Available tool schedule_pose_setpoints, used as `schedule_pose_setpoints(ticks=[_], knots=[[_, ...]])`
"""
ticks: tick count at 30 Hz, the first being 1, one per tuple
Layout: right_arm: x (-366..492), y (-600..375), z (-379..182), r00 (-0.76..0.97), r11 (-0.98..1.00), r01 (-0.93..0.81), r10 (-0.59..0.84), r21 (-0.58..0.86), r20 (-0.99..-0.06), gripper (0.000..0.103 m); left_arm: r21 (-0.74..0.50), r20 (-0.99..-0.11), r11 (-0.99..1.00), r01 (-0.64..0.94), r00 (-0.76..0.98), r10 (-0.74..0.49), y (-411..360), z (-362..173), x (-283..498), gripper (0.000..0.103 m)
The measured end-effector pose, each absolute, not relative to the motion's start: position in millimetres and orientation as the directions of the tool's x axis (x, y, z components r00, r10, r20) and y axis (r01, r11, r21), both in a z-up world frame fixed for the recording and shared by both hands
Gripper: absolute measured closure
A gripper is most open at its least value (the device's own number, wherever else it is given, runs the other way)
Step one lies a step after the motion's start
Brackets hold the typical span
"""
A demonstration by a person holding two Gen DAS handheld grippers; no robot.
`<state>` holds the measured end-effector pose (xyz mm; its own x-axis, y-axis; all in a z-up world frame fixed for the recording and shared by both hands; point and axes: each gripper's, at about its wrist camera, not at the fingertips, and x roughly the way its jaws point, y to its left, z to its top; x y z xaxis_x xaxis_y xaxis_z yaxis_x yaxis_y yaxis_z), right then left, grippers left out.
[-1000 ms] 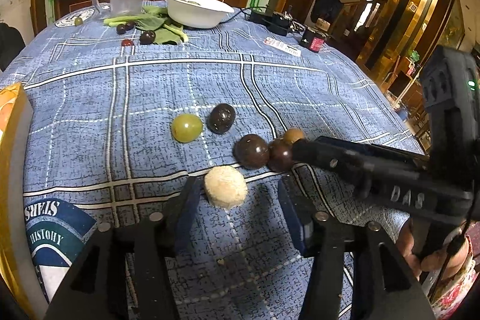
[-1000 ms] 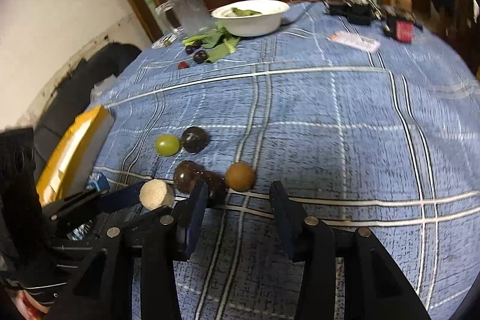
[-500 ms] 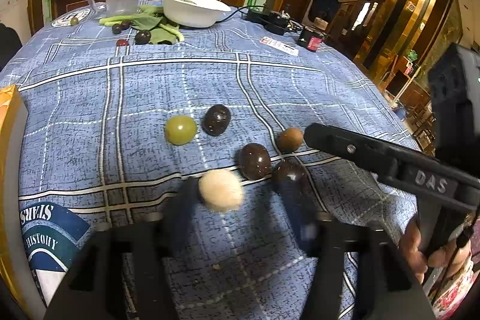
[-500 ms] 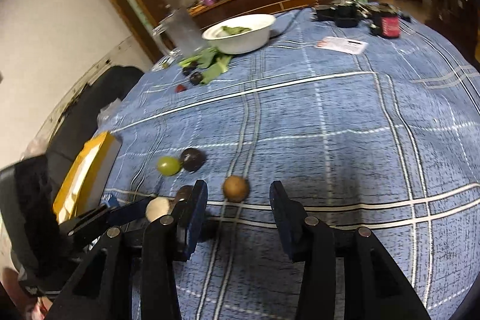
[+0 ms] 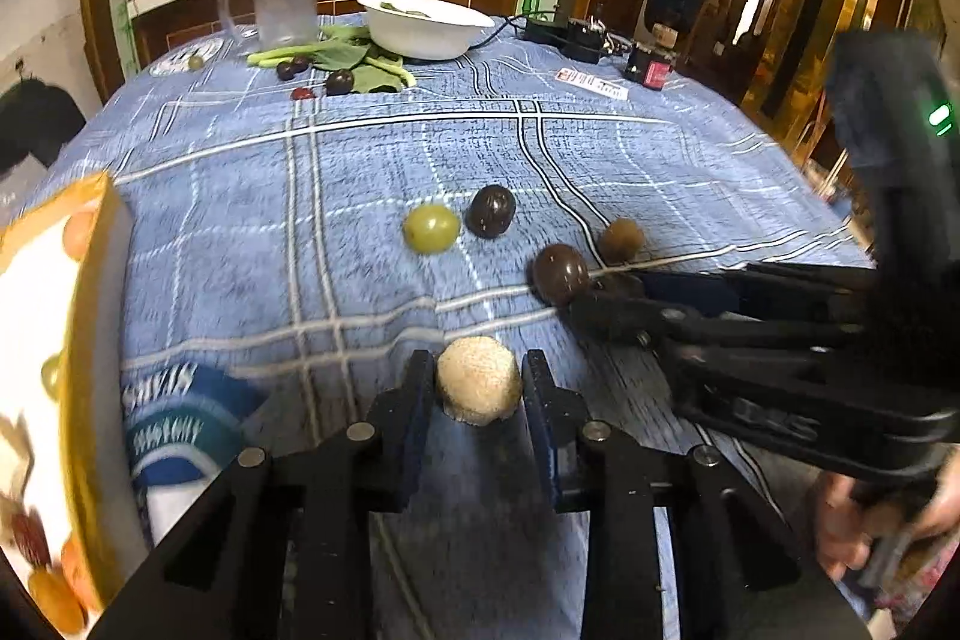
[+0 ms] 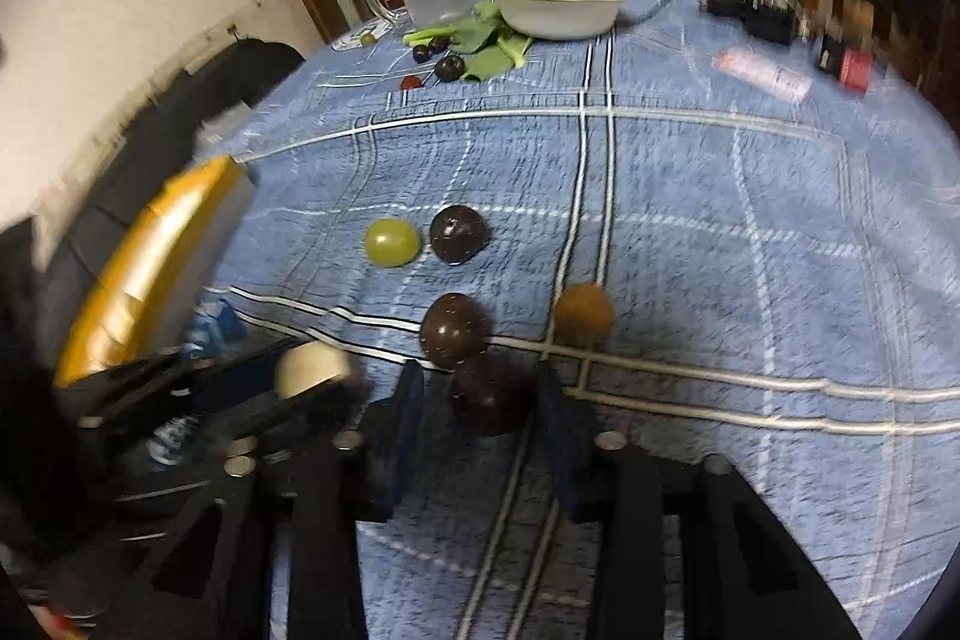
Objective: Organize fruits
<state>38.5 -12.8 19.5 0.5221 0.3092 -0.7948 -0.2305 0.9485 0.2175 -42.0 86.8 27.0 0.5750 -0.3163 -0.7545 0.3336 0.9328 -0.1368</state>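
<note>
Presently the left gripper (image 5: 478,388) is closing on a pale rough-skinned fruit (image 5: 477,379), which sits between its fingertips, both pads touching it. The right gripper (image 6: 480,400) is closing on a dark maroon fruit (image 6: 492,400) lodged between its fingers. Just beyond the right tips lie another dark fruit (image 6: 453,331) and a brown fruit (image 6: 583,314); farther off, a green grape (image 6: 392,242).

Left wrist view sits close above the blue checked tablecloth (image 5: 360,172), tilted down along its own fingers, facing the white bowl (image 5: 420,25) at the far edge. Right wrist view looks the same way from just beside it. Both share the green grape (image 6: 392,242) and surrounding fruit.
</note>
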Motion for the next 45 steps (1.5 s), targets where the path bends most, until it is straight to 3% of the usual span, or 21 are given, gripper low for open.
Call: schedule_pose_setpoints(ticks=[11,21,27,34,36,40,45], knots=[[11.4,-10.2,40.4,0.558,0.957,-0.22,0.281,0.187,-0.781,0.075,-0.219,-0.691,0.956,0.196,0.661,-0.294,147.0,69.6,-73.9,0.074],[-23.6,77.0,96.3,0.561,0.891,-0.408,0.416,0.198,-0.716,0.075,-0.273,-0.679,0.958,-0.088,0.723,-0.127,260.3,84.7,-94.1,0.074],[-25.0,156.6,88.9,0.502,0.838,-0.514,0.467,0.184,-0.728,0.074,-0.27,-0.722,0.936,-0.228,0.691,-0.04,309.7,68.9,-103.0,0.074],[-25.4,213.7,69.7,0.476,0.812,-0.571,0.446,0.12,-0.758,0.074,-0.254,-0.726,0.929,-0.268,0.688,0.0,328.5,60.3,-107.5,0.073],[-19.6,225.3,64.7,0.485,0.812,-0.576,0.425,0.087,-0.764,0.074,-0.268,-0.723,0.926,-0.265,0.691,-0.012,331.0,59.9,-108.6,0.068],[-9.7,239.3,54.6,0.479,0.815,-0.575,0.401,0.066,-0.78,0.073,-0.258,-0.714,0.929,-0.266,0.7,0.002,331.9,63.1,-113.5,0.047],[-6.5,239.4,55.1,0.491,0.823,-0.563,0.401,0.069,-0.774,0.067,-0.265,-0.707,0.927,-0.264,0.707,-0.001,335.0,67.6,-116.6,0.042]])
